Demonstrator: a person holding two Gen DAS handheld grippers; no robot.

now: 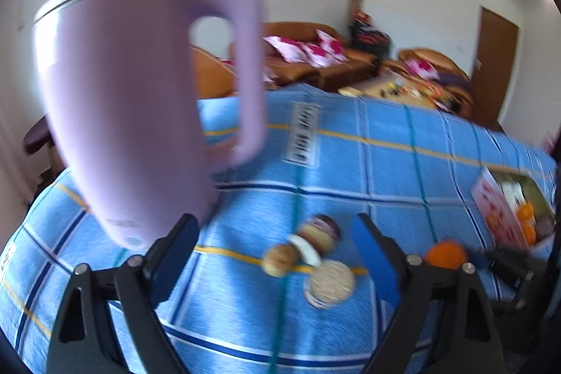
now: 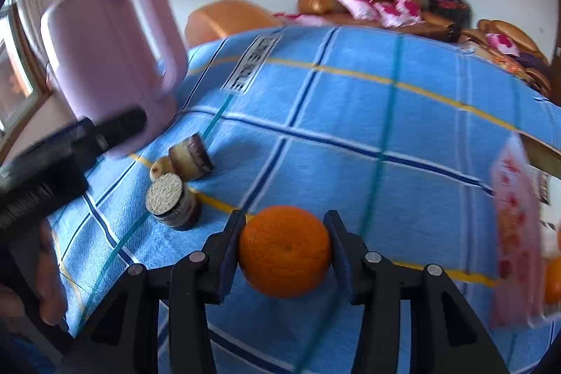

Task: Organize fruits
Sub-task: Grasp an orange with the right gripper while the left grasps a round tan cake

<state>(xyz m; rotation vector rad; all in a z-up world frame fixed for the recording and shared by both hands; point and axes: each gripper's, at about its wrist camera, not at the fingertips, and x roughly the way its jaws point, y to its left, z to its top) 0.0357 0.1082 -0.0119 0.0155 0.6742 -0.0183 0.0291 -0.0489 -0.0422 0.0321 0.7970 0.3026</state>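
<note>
An orange (image 2: 284,251) sits between the fingers of my right gripper (image 2: 285,225), and both pads press on its sides, just above the blue checked cloth (image 2: 350,114). In the left wrist view the same orange (image 1: 446,255) shows to the right. My left gripper (image 1: 277,255) stands open over several small brown and purple cut pieces (image 1: 317,255), and its pads touch none of them. The same pieces (image 2: 175,184) lie to the left of the orange in the right wrist view. The left gripper's fingers (image 2: 119,125) show there beside them.
A tall pink jug (image 1: 133,100) with a handle stands on the cloth at the left, close to the left finger; it shows again (image 2: 105,58). A pink box (image 1: 491,198) holding oranges (image 1: 526,216) sits at the right edge, its wall (image 2: 515,233) near the held orange. Sofas stand behind.
</note>
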